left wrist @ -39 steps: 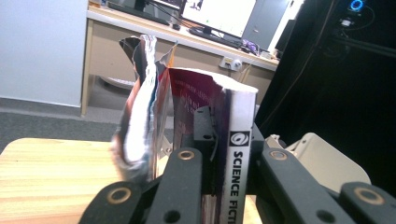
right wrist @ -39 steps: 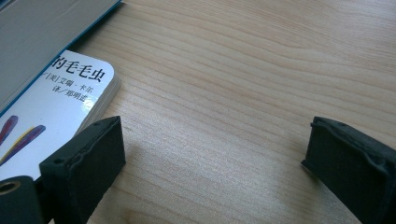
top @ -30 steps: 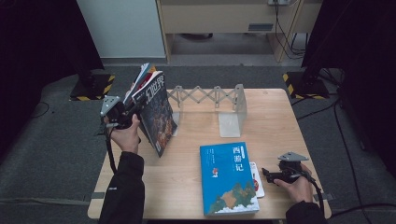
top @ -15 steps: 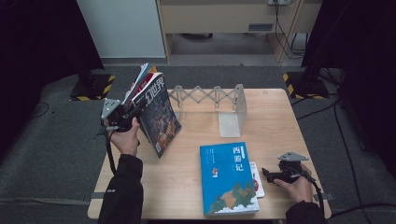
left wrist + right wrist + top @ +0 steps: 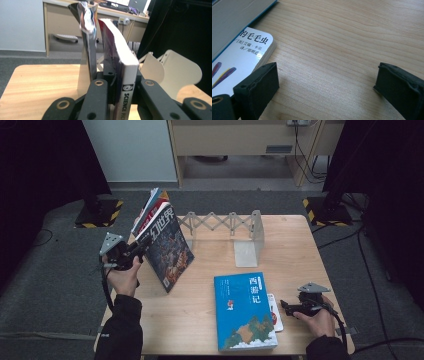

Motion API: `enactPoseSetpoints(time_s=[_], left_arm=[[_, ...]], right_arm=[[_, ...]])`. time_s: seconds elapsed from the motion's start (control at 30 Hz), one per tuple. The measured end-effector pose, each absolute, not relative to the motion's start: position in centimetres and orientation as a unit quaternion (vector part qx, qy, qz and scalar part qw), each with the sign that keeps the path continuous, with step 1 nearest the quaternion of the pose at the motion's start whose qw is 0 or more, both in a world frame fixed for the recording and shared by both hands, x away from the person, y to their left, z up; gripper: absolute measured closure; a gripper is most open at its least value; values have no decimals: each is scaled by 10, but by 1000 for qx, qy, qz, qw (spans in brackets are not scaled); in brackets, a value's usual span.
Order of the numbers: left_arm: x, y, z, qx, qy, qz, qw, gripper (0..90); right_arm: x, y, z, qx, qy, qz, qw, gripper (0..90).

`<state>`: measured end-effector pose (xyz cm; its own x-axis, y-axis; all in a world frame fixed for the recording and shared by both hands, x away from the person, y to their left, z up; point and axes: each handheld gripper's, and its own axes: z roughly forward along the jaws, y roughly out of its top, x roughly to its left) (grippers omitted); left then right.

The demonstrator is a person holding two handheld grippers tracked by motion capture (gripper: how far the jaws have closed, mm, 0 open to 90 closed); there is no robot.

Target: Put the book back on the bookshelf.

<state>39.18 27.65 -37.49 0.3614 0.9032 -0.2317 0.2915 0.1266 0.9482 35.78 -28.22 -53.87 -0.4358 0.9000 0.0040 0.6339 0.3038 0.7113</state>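
Observation:
A dark science fiction magazine (image 5: 167, 247) stands tilted on the table's left side, its spine (image 5: 126, 82) clamped in my left gripper (image 5: 134, 253), which is shut on it (image 5: 120, 83). Thinner magazines (image 5: 149, 209) lean behind it, one close beside it (image 5: 87, 47). A blue book (image 5: 243, 310) lies flat at the front, with a small white book (image 5: 274, 312) partly under its right edge. My right gripper (image 5: 286, 307) rests on the table just right of the white book (image 5: 242, 55), open and holding nothing (image 5: 327, 80).
A white expanding book rack (image 5: 220, 222) stretches along the back of the wooden table (image 5: 305, 255), ending in an upright plate (image 5: 256, 232) that also appears as pale panels (image 5: 180, 72). Bare wood lies between the rack and the blue book.
My left gripper and the magazine it holds have shifted slightly toward the near edge. The right gripper has stayed where it was.

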Motion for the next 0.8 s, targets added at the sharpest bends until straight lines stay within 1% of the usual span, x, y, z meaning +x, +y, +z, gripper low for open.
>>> enactPoseSetpoints(time_s=[0.1, 0.27, 0.47, 0.6, 0.63, 0.7, 0.73, 0.8], left_arm=[[385, 281, -376, 614, 495, 266, 554, 814], [384, 286, -373, 618, 501, 252, 551, 804], [393, 284, -367, 622, 512, 234, 545, 757], [395, 282, -362, 623, 523, 227, 535, 710], [394, 281, -361, 624, 527, 231, 528, 713], [394, 280, -361, 628, 532, 242, 515, 784], [393, 281, -361, 627, 535, 245, 511, 805], [392, 282, -361, 623, 540, 243, 511, 816]], right_arm=[[358, -282, -539, 491, 782, 327, 202, 49], [358, -282, -539, 491, 782, 327, 203, 49], [358, -282, -539, 491, 781, 328, 203, 49], [358, -282, -539, 490, 782, 328, 203, 49], [358, -282, -539, 490, 782, 328, 203, 49], [358, -282, -539, 491, 782, 328, 203, 49], [358, -282, -539, 490, 782, 328, 203, 49], [358, -282, -539, 490, 782, 328, 203, 49]])
